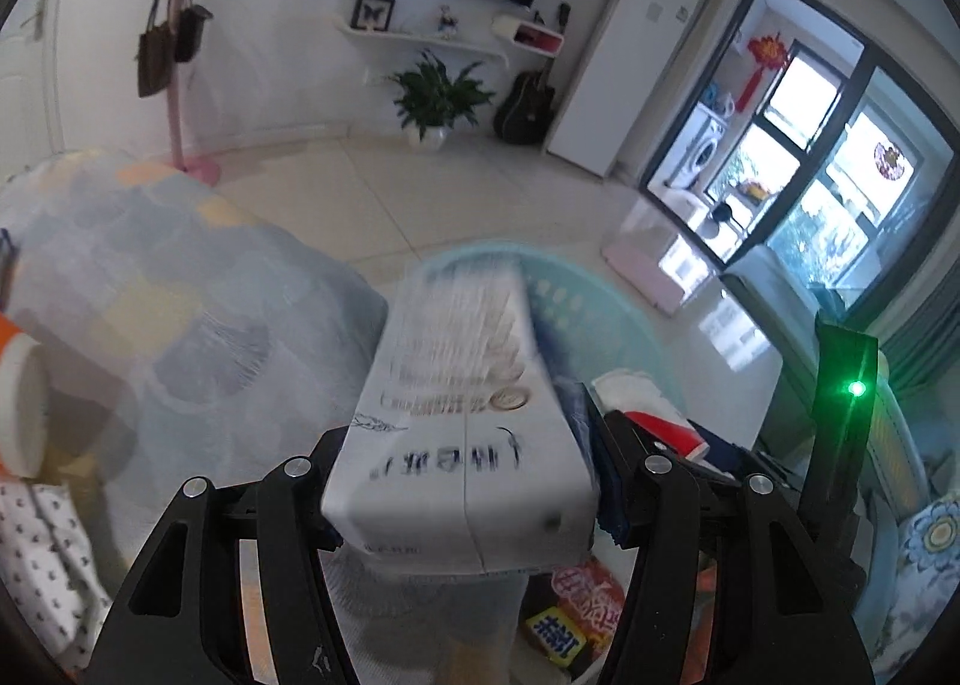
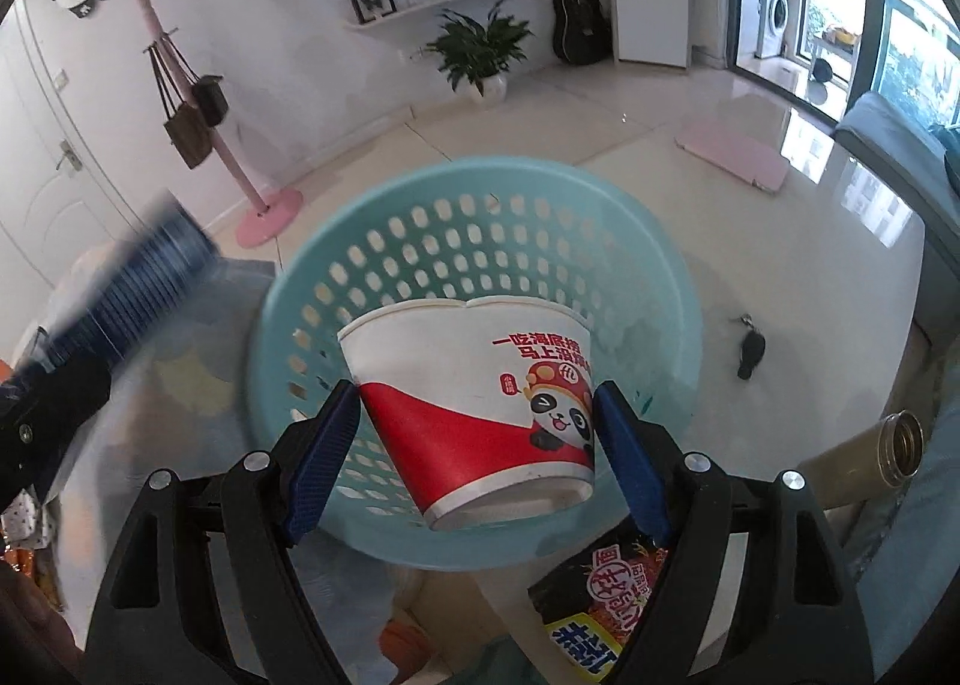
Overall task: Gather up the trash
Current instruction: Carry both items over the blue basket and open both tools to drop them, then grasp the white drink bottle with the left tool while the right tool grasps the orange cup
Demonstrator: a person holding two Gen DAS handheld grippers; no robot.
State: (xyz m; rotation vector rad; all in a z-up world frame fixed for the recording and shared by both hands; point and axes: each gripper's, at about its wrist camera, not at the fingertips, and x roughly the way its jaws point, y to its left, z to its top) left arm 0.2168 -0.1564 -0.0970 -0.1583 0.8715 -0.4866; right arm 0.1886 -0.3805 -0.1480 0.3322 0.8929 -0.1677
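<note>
Right gripper (image 2: 477, 433) is clamped on a red-and-white paper noodle cup (image 2: 480, 397), tilted, directly over the pale blue perforated plastic basket (image 2: 420, 229). Left gripper (image 1: 465, 481) grips a white printed carton (image 1: 462, 433), long axis pointing ahead toward the basket; likely drops next. Only the right view shows the basket interior, apparently empty.

Both your wrist cameras look forward and down from close above the turquoise laundry basket (image 2: 480, 241), sharing it, the potted plant (image 1: 441, 97) and TV wall.
</note>
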